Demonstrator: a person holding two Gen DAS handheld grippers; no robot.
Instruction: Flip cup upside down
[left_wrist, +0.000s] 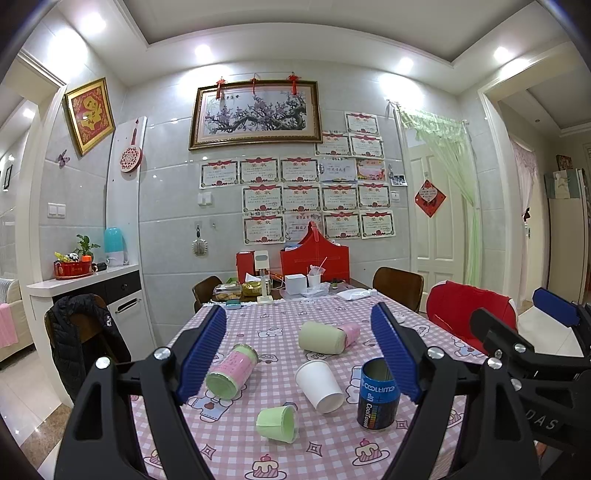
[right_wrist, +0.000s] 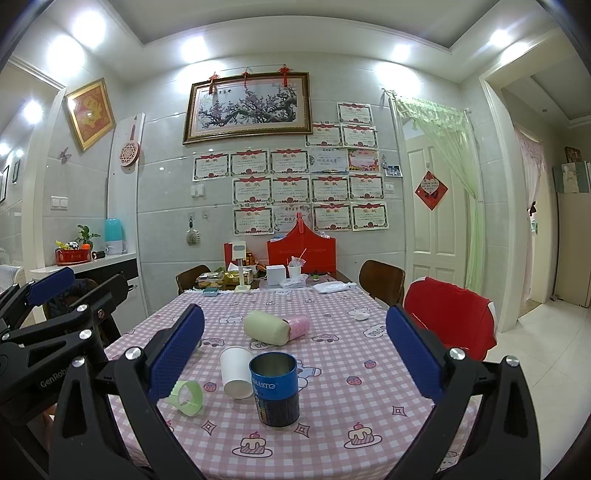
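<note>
A blue tin cup (left_wrist: 377, 395) (right_wrist: 275, 389) stands upright, mouth up, on the pink checked tablecloth (left_wrist: 325, 454) (right_wrist: 369, 373). A white paper cup (left_wrist: 319, 386) (right_wrist: 235, 372) lies on its side beside it. A small green cup (left_wrist: 277, 424) (right_wrist: 186, 398), a pink-and-green cup (left_wrist: 231, 371), a pale green cup (left_wrist: 322, 338) (right_wrist: 266, 328) and a pink cup (left_wrist: 351, 333) (right_wrist: 298, 325) also lie on their sides. My left gripper (left_wrist: 300, 356) is open and empty above the cups. My right gripper (right_wrist: 295, 356) is open and empty, with the blue tin between its fingers in view.
The far end of the table holds a red box (left_wrist: 314, 258), a white box (left_wrist: 295, 284), food containers (left_wrist: 227, 291) and a small lamp. Wooden chairs (left_wrist: 398, 286) stand around; one has a red cover (right_wrist: 450, 317), another a black jacket (left_wrist: 86, 339). A counter (left_wrist: 85, 280) is at left.
</note>
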